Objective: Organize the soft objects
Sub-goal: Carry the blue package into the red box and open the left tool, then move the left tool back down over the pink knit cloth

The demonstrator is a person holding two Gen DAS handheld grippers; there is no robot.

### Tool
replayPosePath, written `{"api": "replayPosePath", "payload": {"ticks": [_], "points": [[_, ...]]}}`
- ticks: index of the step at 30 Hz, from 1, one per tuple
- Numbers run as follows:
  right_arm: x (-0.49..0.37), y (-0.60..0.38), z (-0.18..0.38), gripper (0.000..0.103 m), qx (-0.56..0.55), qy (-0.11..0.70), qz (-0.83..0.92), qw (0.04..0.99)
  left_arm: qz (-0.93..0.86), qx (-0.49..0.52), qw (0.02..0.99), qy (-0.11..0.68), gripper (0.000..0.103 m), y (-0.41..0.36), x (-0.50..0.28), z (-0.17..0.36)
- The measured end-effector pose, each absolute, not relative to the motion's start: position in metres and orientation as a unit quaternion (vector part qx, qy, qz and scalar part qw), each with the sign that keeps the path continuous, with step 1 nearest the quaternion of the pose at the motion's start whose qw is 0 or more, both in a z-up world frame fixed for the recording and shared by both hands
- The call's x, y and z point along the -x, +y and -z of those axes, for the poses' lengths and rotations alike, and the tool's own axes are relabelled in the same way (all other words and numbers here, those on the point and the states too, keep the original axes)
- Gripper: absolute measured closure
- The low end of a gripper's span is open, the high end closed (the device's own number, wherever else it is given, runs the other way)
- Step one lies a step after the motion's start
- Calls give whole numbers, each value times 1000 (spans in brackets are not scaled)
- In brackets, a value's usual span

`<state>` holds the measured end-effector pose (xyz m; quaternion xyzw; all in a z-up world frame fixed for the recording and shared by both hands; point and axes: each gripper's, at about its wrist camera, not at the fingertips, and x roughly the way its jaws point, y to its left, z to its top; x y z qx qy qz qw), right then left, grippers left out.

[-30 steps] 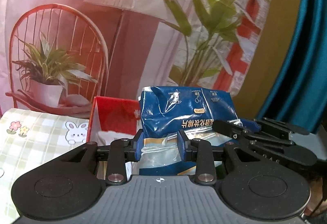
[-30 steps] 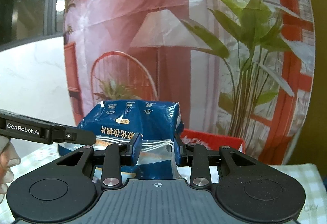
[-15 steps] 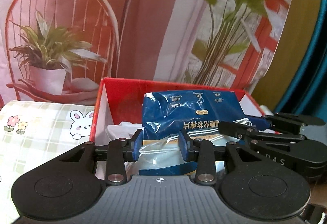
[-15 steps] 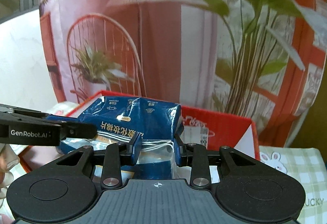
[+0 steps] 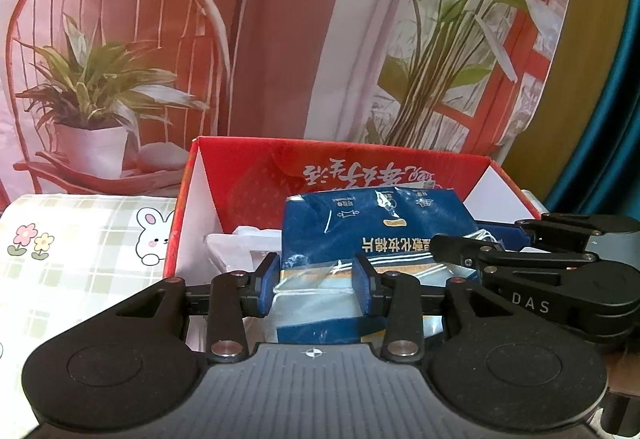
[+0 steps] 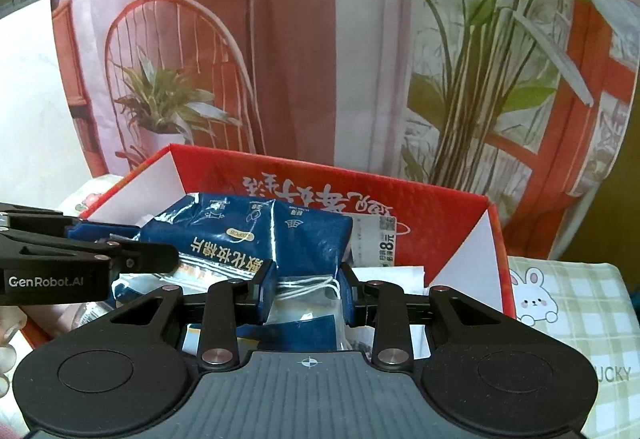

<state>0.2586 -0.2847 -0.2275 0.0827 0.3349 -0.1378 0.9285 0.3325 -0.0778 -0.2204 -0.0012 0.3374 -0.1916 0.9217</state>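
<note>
Pack (image 5: 368,235) in box (image 5: 192,199); box on tablecloth (image 5: 80,247)

Both views are bright with soft, even light and only weak shadows. White glare shines on the blue cotton-pad bag (image 5: 372,235). Fisheye distortion curves the edges; corners turn black, the backdrop slightly soft.

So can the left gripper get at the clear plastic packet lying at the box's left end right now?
Probably not: the left gripper is shut on the blue cotton-pad bag, which the right gripper also grips. The clear packet lies uncovered in the red box.

Checked bunny tablecloth (image 5: 80,271) carries red box (image 5: 188,199).
</note>
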Motion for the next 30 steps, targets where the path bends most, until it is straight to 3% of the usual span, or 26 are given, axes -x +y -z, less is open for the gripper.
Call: {"api": "replayPosePath", "payload": {"ticks": [5, 8, 10, 12, 15, 18, 20, 30], "points": [[-260, -282, 228, 72, -73, 340, 151, 925, 184, -1, 927, 327, 46, -74, -328, 217], [-259, -280, 227, 66, -66, 340, 165, 924, 178, -2, 931, 317, 36, -70, -322, 213], [-258, -278, 225, 57, -59, 333, 169, 926, 176, -4, 934, 311, 31, -67, -317, 209], [-256, -271, 223, 41, -34, 325, 183, 927, 172, -6, 936, 306, 25, -63, -313, 206], [-253, -261, 218, 28, -2, 319, 182, 930, 163, -6, 940, 299, 13, -56, -304, 200], [-243, -254, 210, 10, 8, 302, 177, 937, 151, -14, 945, 288, 6, -49, -292, 193], [-235, -251, 205, 2, 11, 289, 176, 941, 141, -21, 948, 284, 5, -46, -282, 188], [-182, -238, 181, 0, -19, 240, 173, 955, 115, -17, 955, 272, 0, -29, -224, 168]]}}
